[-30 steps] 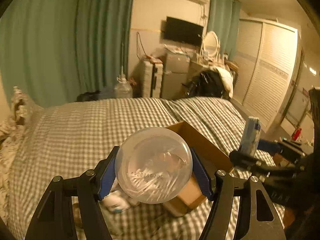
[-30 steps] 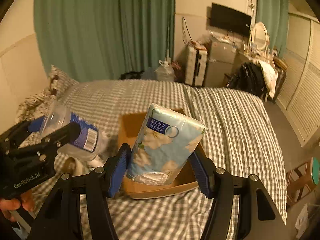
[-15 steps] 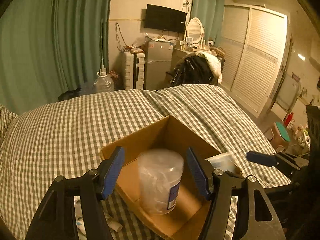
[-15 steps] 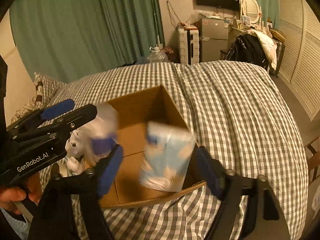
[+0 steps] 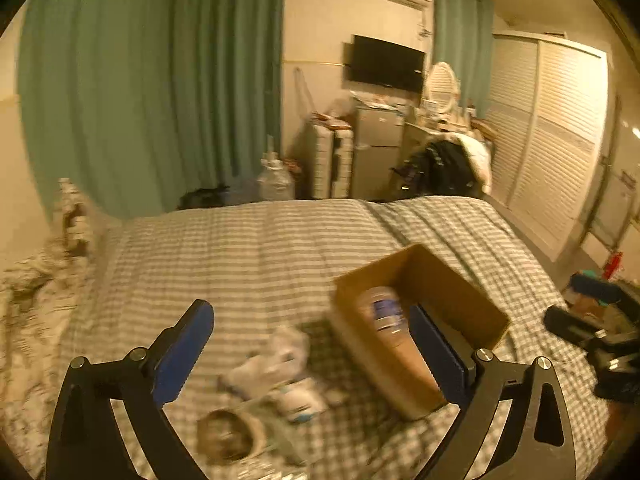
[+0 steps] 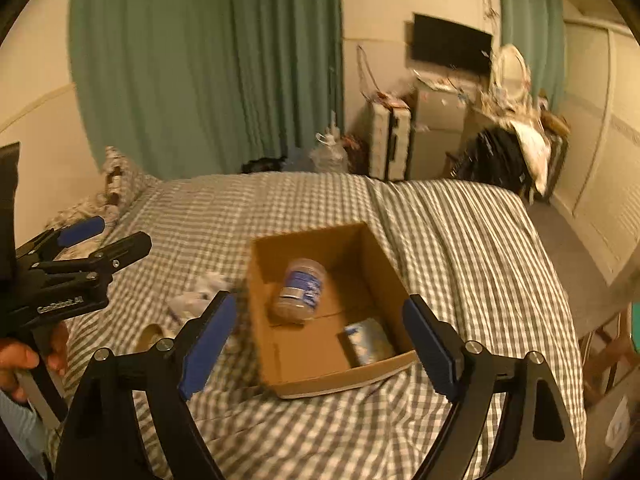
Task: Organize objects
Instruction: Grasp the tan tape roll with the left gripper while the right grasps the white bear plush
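Jar (image 6: pixel 301 289) and tissue pack (image 6: pixel 370 340) now dropped in box (image 6: pixel 344 380), both tools spread empty

The white clutter (image 5: pixel 276 364) on the bed (image 5: pixel 256 256) is smeared by motion blur, so the items cannot be told apart; the label on the jar (image 6: pixel 301 290) is unreadable; the box (image 5: pixel 420 328) wall hides the jar's lower part in the left view; the pack (image 6: pixel 368 340) is half hidden behind the front wall.
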A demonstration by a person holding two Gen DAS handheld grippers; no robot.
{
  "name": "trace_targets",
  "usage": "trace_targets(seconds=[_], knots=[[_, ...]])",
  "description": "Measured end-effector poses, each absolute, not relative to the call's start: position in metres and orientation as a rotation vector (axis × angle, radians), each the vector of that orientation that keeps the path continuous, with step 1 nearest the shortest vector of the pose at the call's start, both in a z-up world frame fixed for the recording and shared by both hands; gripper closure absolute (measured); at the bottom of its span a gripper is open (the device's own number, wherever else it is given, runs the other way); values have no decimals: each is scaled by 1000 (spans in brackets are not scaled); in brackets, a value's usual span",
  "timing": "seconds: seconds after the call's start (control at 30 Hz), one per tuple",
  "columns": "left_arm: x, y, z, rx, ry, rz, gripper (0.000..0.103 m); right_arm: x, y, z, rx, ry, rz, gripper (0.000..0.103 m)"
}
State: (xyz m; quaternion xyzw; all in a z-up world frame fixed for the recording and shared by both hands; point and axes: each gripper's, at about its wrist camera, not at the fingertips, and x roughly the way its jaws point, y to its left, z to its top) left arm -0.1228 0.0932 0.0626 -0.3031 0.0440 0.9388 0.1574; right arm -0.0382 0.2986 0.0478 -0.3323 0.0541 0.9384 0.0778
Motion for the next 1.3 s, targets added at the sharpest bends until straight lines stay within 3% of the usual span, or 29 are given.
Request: trace_targets(seconds=[0.27,0.53,0.8,0.93,1.3], knots=[[-81,13,51,-914,106,2838,0,-24,216,55,-995,35,2924,15],[-63,-26,-16,-1056,73,2893,0,-44,161,-3,-1106,-41,2926,15],[-82,-12,-94,-1283,91,2810,0,-88,156,-75,-1266,-34,2853,15],[-97,0,-111,-1345,115,2760,0,-119,162,-86,-1294,-86,2827,15],[-142,13,-157,-1534,7,2608,0,-163,176,-138,-1425,30,2789,15]])
